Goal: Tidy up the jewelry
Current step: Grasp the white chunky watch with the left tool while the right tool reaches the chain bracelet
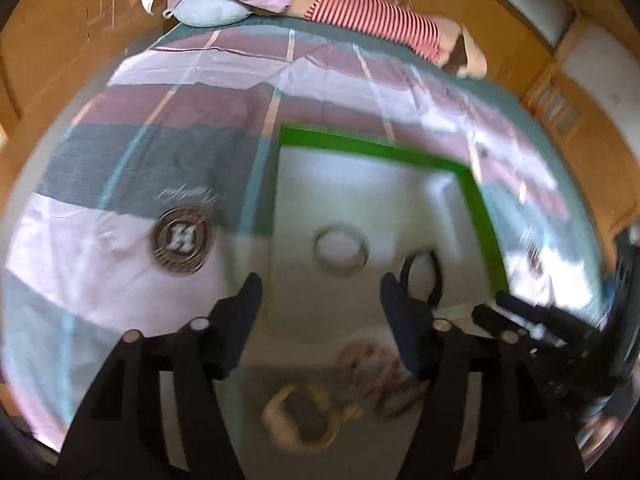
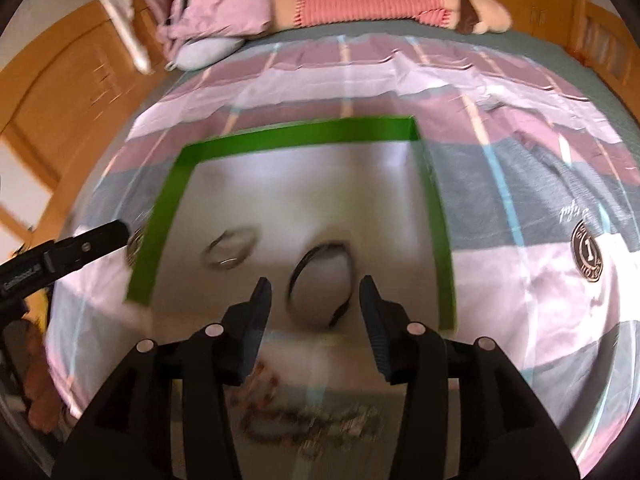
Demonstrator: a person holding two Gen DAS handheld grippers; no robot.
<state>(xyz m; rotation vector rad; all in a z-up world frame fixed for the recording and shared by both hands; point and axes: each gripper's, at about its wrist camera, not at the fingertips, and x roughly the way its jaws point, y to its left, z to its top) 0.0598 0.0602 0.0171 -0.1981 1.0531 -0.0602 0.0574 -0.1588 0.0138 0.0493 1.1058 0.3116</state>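
Observation:
A white tray with a green rim [image 1: 372, 148] [image 2: 296, 132] lies on a striped bedspread. In it lie a silver bangle [image 1: 341, 251] [image 2: 230, 249] and a black bangle [image 1: 422, 276] [image 2: 320, 284]. Nearer me, outside the tray, blurred beaded bracelets [image 1: 380, 376] [image 2: 312, 420] and a gold-cased watch [image 1: 302, 416] lie on the cloth. My left gripper [image 1: 320, 292] is open and empty, above the tray's near edge. My right gripper [image 2: 316, 292] is open and empty, its jaws either side of the black bangle. The right gripper also shows at the left wrist view's right edge [image 1: 520, 312].
A pink-striped plush toy [image 2: 384, 0] and lilac pillows [image 2: 220, 8] lie at the bed's far end. Wooden wardrobes [image 2: 60, 92] stand around the bed. The bedspread [image 1: 180, 184] has a round logo [image 1: 182, 239].

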